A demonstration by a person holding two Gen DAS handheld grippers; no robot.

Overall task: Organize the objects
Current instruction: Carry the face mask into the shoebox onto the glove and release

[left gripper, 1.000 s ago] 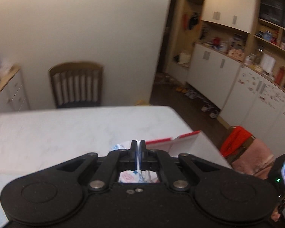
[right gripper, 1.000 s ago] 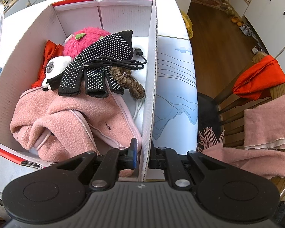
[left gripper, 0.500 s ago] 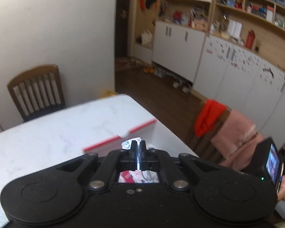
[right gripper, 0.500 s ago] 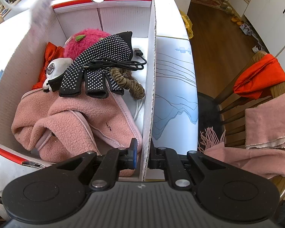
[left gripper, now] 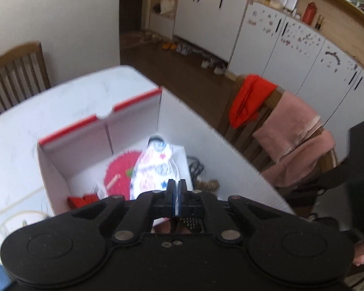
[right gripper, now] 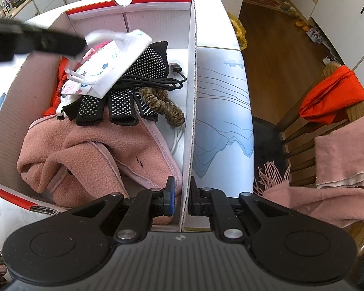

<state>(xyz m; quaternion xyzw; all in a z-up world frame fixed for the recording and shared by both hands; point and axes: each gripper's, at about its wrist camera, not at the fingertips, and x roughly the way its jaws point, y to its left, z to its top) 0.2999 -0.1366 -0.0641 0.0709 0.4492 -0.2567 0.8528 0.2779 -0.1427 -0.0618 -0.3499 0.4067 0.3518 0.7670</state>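
A white cardboard box with red edges (right gripper: 191,77) stands on the white table and holds a pink fleece (right gripper: 92,155), a black dotted glove (right gripper: 143,72), a black cable (right gripper: 157,82), a brown scrunchie (right gripper: 165,108) and a pink plush (left gripper: 120,173). My left gripper (left gripper: 176,189) is shut on a white printed face mask (left gripper: 155,167) and holds it over the box; the mask also shows in the right wrist view (right gripper: 102,68), just above the glove. My right gripper (right gripper: 182,194) is shut on the box's right wall.
A wooden chair (right gripper: 327,111) draped with an orange cloth (right gripper: 332,97) and pink scarves (right gripper: 347,160) stands right of the table. A second chair (left gripper: 17,72) stands at the far side. White cabinets (left gripper: 291,48) line the back wall. Shoes lie on the floor.
My left gripper has swung over the box and tilted down, bringing the mask above the glove and plush. My right gripper has kept its hold on the box wall.
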